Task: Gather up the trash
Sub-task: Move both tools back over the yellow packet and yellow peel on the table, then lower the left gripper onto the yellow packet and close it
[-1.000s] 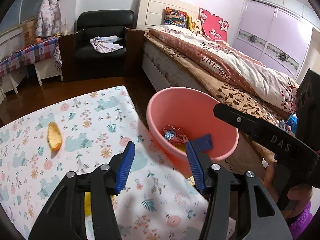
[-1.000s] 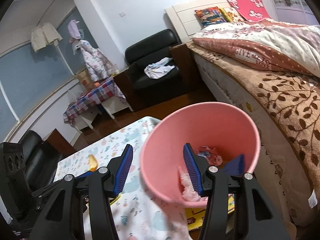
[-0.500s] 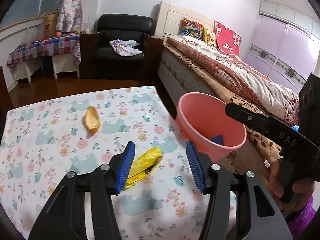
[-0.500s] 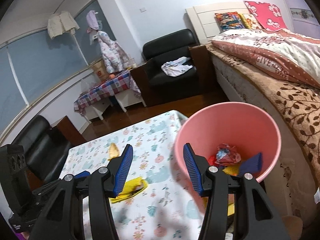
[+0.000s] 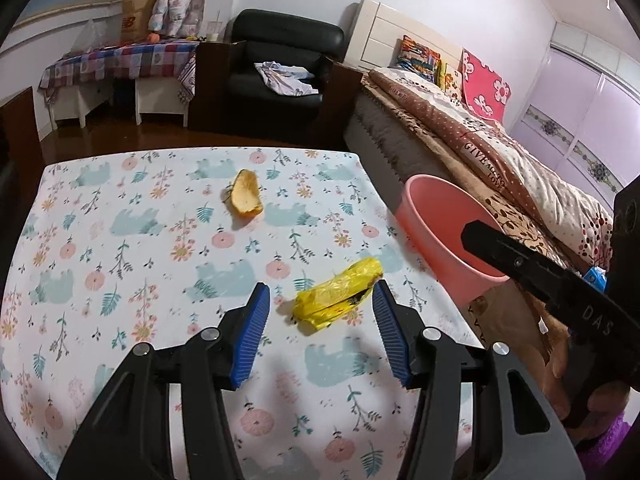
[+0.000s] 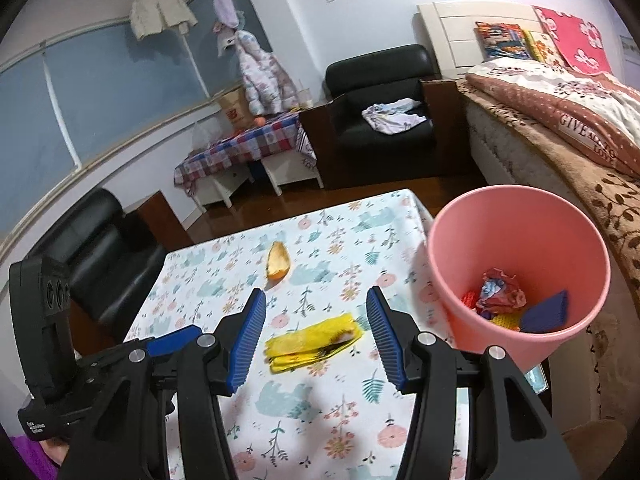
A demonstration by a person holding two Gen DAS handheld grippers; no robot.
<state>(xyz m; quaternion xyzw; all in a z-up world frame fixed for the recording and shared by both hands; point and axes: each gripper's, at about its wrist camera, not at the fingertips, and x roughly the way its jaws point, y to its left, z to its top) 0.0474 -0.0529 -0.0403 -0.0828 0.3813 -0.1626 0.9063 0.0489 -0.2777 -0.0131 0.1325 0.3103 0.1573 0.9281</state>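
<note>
A crumpled yellow wrapper (image 5: 336,300) lies on the floral tablecloth (image 5: 140,240), just ahead of my open, empty left gripper (image 5: 320,320). It also shows in the right wrist view (image 6: 314,346), just ahead of my open, empty right gripper (image 6: 316,326). An orange peel (image 5: 245,199) lies farther back on the table; it also shows in the right wrist view (image 6: 277,266). A pink bin (image 6: 516,276) stands off the table's right edge and holds crumpled wrappers and a blue piece (image 6: 546,312). It also shows in the left wrist view (image 5: 444,236).
A bed (image 5: 500,152) runs along the right, close behind the bin. A black armchair (image 5: 280,76) and a low table with a checked cloth (image 5: 120,60) stand at the back. Another black chair (image 6: 104,248) sits left of the table.
Both grippers have drawn back from the bin and to the left over the table. The yellow wrapper now lies in front of both grippers. The bin stands apart on the right.
</note>
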